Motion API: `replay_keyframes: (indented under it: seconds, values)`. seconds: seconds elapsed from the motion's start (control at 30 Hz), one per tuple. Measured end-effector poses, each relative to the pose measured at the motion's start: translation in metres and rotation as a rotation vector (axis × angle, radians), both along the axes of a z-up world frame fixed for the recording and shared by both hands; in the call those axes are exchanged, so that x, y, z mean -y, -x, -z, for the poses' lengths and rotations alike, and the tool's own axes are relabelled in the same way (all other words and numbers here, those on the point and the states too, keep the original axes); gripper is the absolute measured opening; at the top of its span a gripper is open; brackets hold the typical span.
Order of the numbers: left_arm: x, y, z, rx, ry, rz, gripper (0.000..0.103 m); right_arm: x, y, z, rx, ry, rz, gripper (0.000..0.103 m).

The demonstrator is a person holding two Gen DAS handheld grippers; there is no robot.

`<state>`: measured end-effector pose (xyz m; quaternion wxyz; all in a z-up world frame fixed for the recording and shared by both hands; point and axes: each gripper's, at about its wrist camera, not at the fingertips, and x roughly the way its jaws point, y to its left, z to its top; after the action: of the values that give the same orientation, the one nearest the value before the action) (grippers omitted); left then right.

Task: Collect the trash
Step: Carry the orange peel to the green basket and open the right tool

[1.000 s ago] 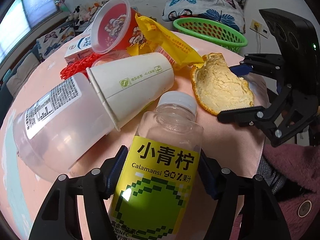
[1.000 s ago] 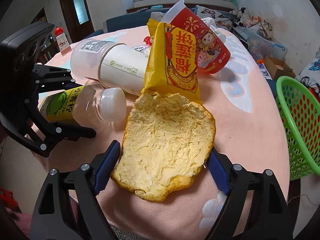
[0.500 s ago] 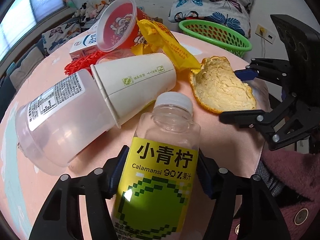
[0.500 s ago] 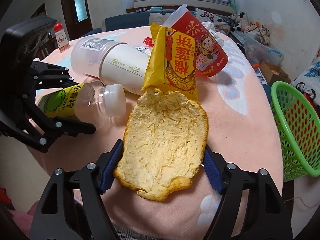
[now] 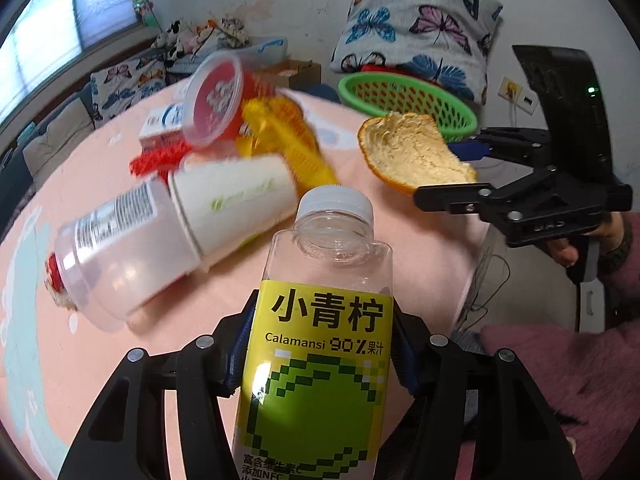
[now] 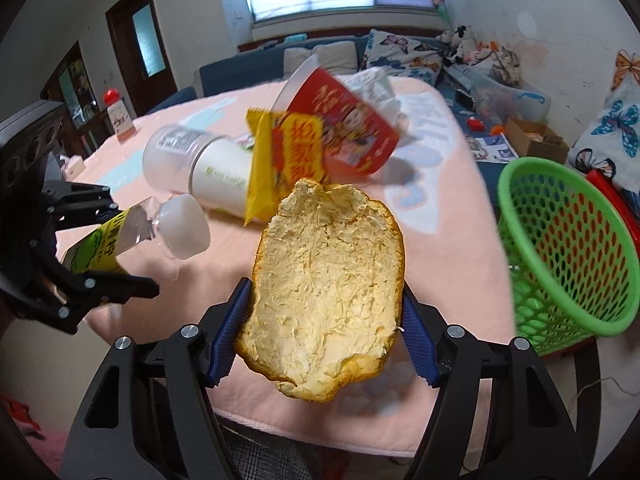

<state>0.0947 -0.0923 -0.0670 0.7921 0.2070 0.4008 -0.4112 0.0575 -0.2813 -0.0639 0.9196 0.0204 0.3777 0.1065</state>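
An empty clear bottle [image 5: 324, 360] with a yellow-green label and white cap sits between my left gripper's [image 5: 324, 320] blue pads, lifted off the pink table [image 5: 120, 340]. Those jaws are closing, pressed on the bottle's sides. A large piece of orange peel [image 6: 328, 280], pith side up, is held above the table edge by my right gripper [image 6: 324, 300]; its jaws are closing too, with the pads against the peel's edges. The left wrist view shows the peel [image 5: 404, 156] and the right gripper [image 5: 444, 172] at the right. A green mesh basket [image 6: 568, 248] stands beyond the table's right edge.
On the table lie a clear plastic cup [image 5: 116, 248] with a white paper cup [image 5: 232, 200] nested in it, a red cup [image 5: 212, 100], a yellow snack wrapper [image 6: 272, 168], red netting [image 5: 156, 158] and a small carton [image 5: 160, 124]. A butterfly-print pillow [image 5: 416, 24] leans behind the basket.
Both grippers have risen and pulled back from the pile, lifting the bottle and the peel off the table. The jaws of both have narrowed onto their loads.
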Motion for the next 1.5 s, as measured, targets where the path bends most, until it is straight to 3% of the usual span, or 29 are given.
replay_keyframes:
  seconds: [0.4,0.63,0.93,1.1,1.27,1.5]
  values:
    - [0.058,-0.017,-0.032,0.02,0.074,0.01,0.055,0.079,-0.022,-0.018,0.068,0.012,0.162,0.07]
    - [0.092,-0.033,-0.037,0.004,0.088,0.023,0.055,0.142,-0.045,-0.011,0.043,0.046,0.291,0.07]
    - [0.146,-0.054,-0.049,0.005,0.099,0.062,0.054,0.216,-0.071,0.021,-0.05,0.046,0.422,0.07]
    - [0.174,-0.063,-0.053,0.007,0.098,0.085,0.054,0.234,-0.079,0.035,-0.082,0.04,0.443,0.074]
    - [0.202,-0.07,-0.055,0.003,0.096,0.11,0.054,0.241,-0.076,0.037,-0.074,0.037,0.465,0.087]
    - [0.243,-0.083,-0.058,-0.009,0.101,0.131,0.054,0.249,-0.055,0.023,-0.035,0.035,0.497,0.087]
